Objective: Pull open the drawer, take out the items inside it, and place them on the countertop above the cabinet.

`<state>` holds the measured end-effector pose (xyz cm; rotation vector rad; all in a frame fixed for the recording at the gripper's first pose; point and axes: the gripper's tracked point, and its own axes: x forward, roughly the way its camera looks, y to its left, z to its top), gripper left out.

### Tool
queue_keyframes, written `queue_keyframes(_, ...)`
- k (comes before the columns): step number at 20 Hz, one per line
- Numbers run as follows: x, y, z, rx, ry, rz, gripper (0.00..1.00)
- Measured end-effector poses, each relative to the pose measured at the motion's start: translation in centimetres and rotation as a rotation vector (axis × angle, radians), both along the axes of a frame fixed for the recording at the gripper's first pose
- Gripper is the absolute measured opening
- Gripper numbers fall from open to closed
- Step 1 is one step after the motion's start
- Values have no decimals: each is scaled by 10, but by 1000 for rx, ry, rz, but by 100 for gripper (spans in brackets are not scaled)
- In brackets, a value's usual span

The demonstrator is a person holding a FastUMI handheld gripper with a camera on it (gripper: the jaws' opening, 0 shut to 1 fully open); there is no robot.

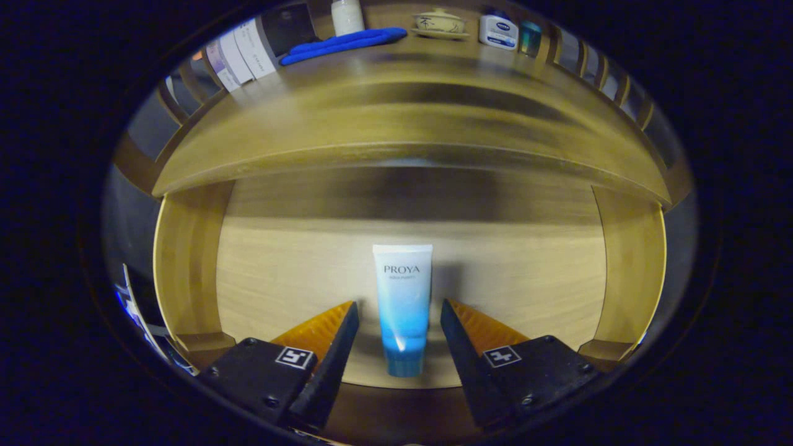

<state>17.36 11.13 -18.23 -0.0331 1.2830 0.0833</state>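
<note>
The wooden drawer [192,266] stands pulled open below the cabinet's countertop [409,105]. A white-to-blue cosmetic tube [403,303] lies flat on the drawer floor, cap end nearest me. My gripper [399,310] hovers over the drawer with its fingers open. The tube lies in the gap between the two fingertips, and a clear space shows on each side of it. Neither finger touches it.
On the countertop sit a folded blue cloth [344,44], a white bottle [347,15], a lidded ceramic bowl [440,25], a white-and-blue jar [499,31] and a teal container [530,38]. White boxes [238,56] stand at its left end. Slatted rails edge the cabinet.
</note>
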Motion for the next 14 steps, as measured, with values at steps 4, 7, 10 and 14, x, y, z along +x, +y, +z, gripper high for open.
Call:
queue_keyframes(4,-5,2,-14,11,47,-59,59)
queue_keyframes(7,-9,5,-2,26,35,-24,47)
queue_keyframes(10,-9,6,21,50,-13,-12,46)
queue_keyframes(14,-19,5,60,74,-76,21,46)
